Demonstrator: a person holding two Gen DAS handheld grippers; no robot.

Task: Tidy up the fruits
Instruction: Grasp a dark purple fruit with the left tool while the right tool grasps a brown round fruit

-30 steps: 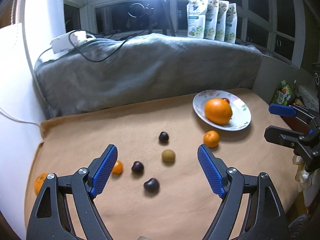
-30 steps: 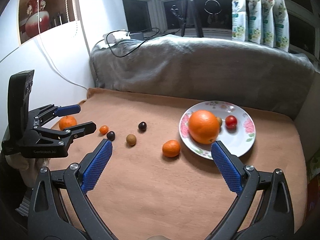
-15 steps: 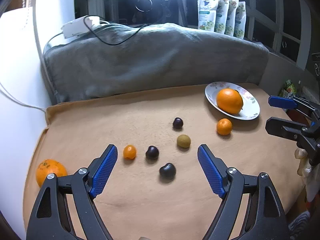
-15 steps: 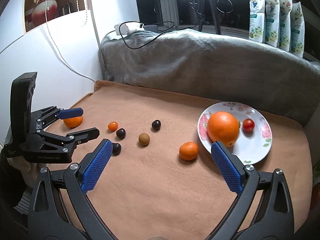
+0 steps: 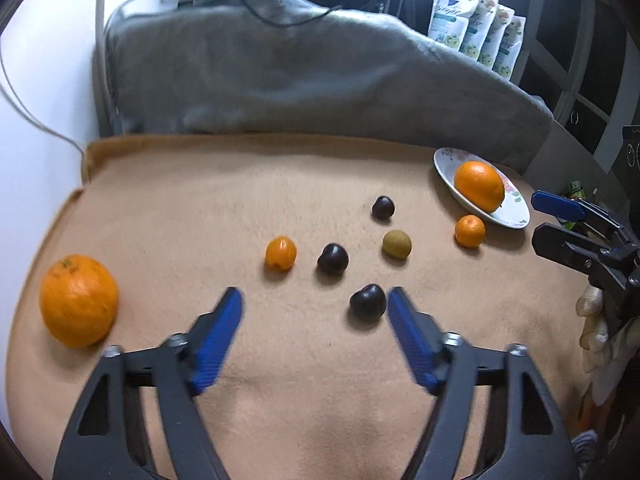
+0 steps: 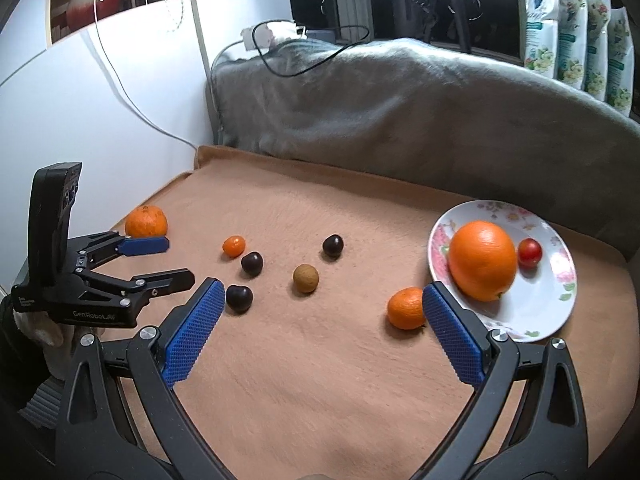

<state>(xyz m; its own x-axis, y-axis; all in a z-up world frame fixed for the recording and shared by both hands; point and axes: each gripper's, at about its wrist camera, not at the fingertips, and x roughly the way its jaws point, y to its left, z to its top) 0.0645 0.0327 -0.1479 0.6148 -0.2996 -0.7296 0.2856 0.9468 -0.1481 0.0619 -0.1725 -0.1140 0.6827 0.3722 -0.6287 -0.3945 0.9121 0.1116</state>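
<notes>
A flowered plate [image 6: 560, 300] at the right holds a big orange [image 6: 482, 259] and a small red fruit [image 6: 530, 252]. Loose on the tan blanket lie a mandarin [image 6: 405, 307], a brown round fruit [image 6: 305, 278], three dark plums [image 6: 239, 298], a tiny orange fruit [image 6: 234, 246] and a second big orange [image 6: 146, 221] at the far left. My left gripper [image 5: 314, 306] is open and empty, with one dark plum [image 5: 367, 301] just inside its right finger. My right gripper [image 6: 318, 298] is open and empty, near the mandarin.
A grey rolled blanket [image 6: 400, 100] bounds the back, with a power strip and cable [image 6: 276, 36] on it. White pouches [image 6: 576, 28] stand on the sill at back right. A white wall [image 6: 100, 100] closes the left side.
My left gripper has swung left and lowered toward the loose fruits; the big orange at the left came fully into view. My right gripper also shifted left. Both stay open.
</notes>
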